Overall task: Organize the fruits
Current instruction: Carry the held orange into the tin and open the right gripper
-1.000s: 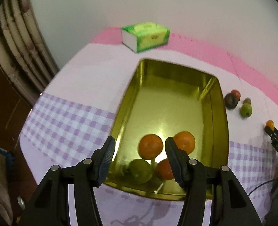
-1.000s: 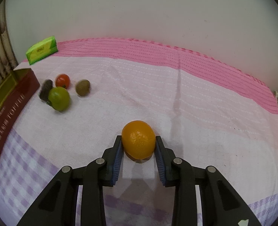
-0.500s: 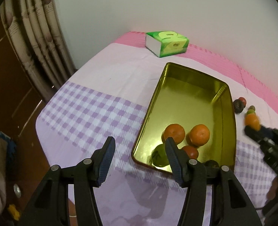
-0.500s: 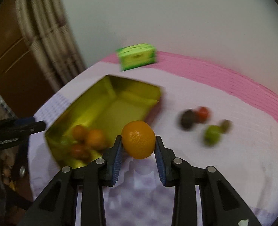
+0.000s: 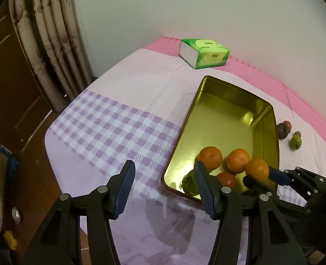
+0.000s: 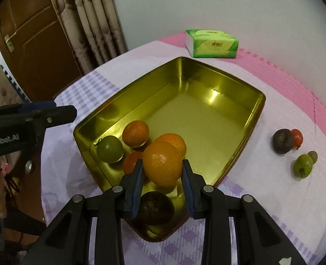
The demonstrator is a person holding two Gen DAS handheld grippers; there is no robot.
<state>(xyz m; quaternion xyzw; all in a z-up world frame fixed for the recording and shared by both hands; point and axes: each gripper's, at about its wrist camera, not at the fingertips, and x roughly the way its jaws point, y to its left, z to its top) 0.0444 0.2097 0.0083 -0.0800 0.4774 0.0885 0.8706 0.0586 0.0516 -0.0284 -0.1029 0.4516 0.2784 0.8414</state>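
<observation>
Right gripper clamped on an orange, jaws pressed to both its sides, held above the near corner of the gold tin at lower centre of the right wrist view. Beneath and behind it inside the tin: two more oranges, a green fruit, a red fruit partly hidden by the held orange, and a dark fruit half covered by the jaws. Left gripper part open on nothing, poised over the checked cloth just left of the tin. On the counter at the right of the frame, well apart from the tin: a dark fruit touching a red one, a green fruit beside a small brownish one. Tissue box beyond the tin at upper centre; curtain and wooden door at upper left.
</observation>
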